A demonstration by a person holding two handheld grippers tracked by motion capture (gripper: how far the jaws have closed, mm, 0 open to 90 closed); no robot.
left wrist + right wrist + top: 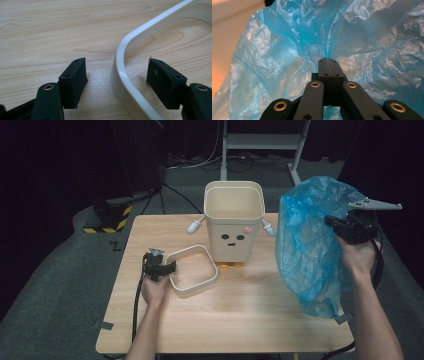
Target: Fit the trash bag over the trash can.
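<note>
Two grippers: each being worked by one of the person's hands at a pale wooden table (240,305).
Right gripper (328,60): pinching a fold of the thin, crinkled blue plastic bag (310,245) with its jaws pressed flat together, holding it up over the table's right edge.
Bag position: hanging beside and to the right of the cream square plastic bin with a cartoon face (233,220) — its lower end is reaching down to about table level.
Left gripper (116,75): sitting low at the table with its jaws standing apart, straddling one wall of the cream square plastic ring (192,270); neither pad is pressing on it.
Ring position: lying flat on the table just in front of and left of the bin.
Step in hand: likely lining the bin with the bag, the ring probably clamping it afterwards.
Doing it well: carrying the bag high enough to clear the bin's rim, finding the bag's mouth — not a closed fold — and lowering it centred.
Risk: thin film tearing or slipping from a one-point pinch.
</note>
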